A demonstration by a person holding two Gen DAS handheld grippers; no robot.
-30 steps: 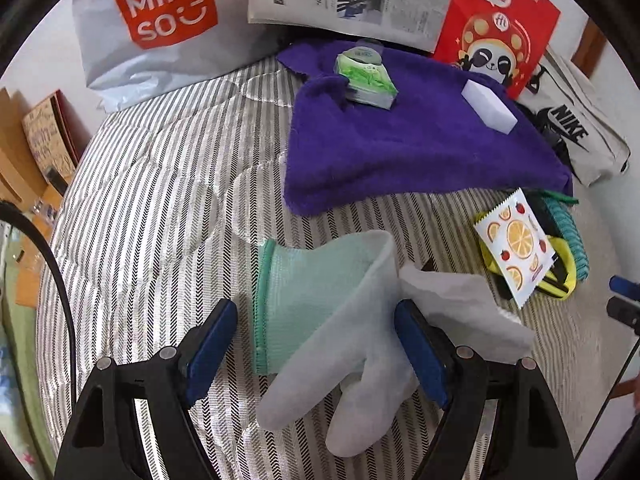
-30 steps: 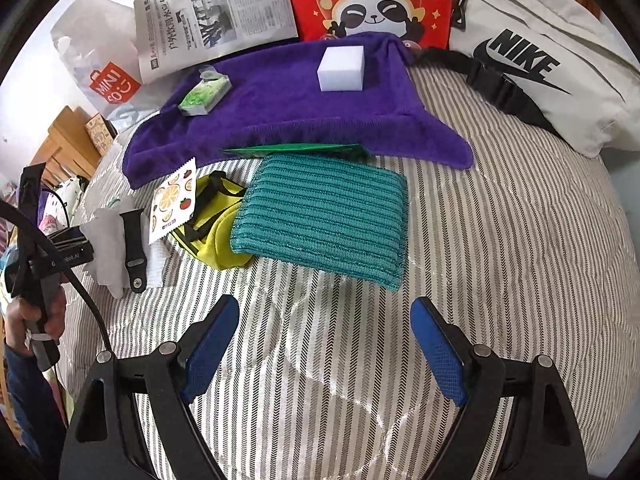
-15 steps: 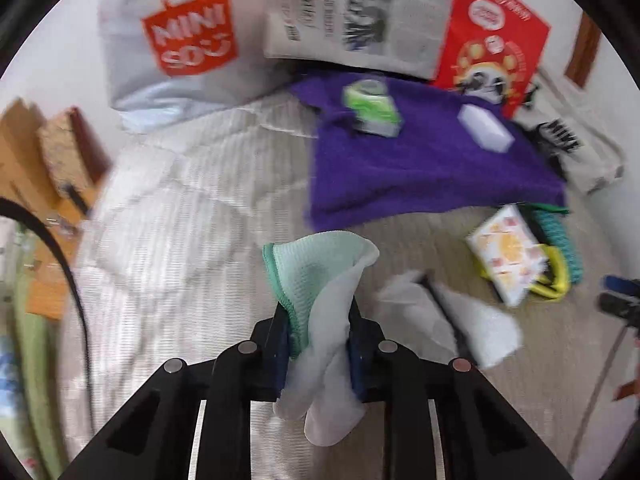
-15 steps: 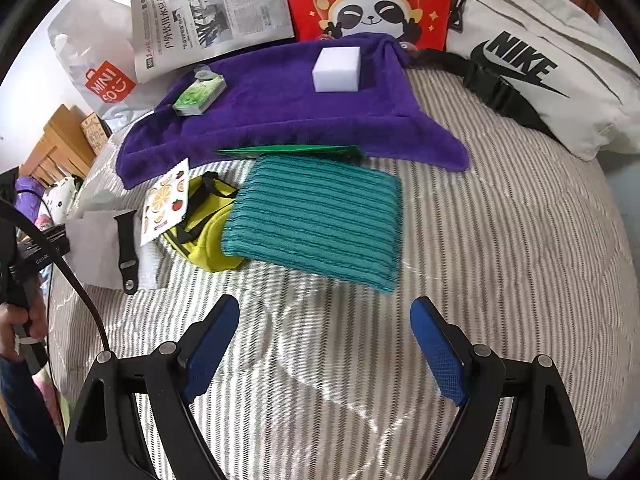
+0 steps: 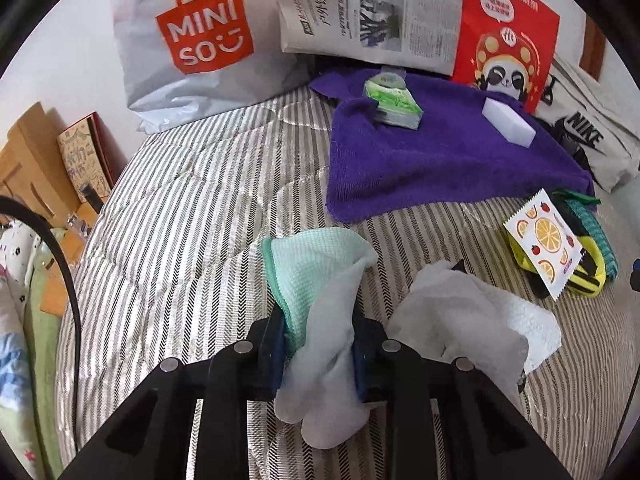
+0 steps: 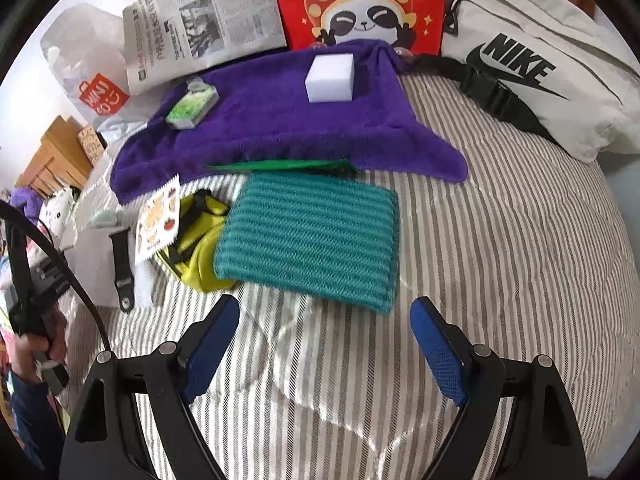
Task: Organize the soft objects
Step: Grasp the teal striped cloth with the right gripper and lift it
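A grey glove with a mint-green cuff (image 5: 320, 304) is bunched between the blue pads of my left gripper (image 5: 320, 356), lifted a little off the striped bedcover (image 5: 192, 216). The pads press on it while the jaws ease slightly apart. Just right of it lies a crumpled white and grey cloth (image 5: 472, 320). My right gripper (image 6: 324, 344) stands open over bare bedcover with nothing between its fingers. A teal ribbed cloth (image 6: 308, 240) lies just beyond its tips. A purple towel (image 6: 280, 128) spreads further back.
On the purple towel (image 5: 440, 160) sit a white sponge block (image 6: 330, 78) and a green tissue pack (image 6: 192, 106). A yellow pouch (image 6: 200, 248) and fruit sticker sheet (image 5: 546, 242) lie beside the teal cloth. A Miniso bag (image 5: 200, 40), newspaper, red panda bag and Nike bag (image 6: 540, 72) line the back.
My left gripper has closed from wide open onto the glove, bunched it and raised it slightly. The right gripper has stayed where it was, still open.
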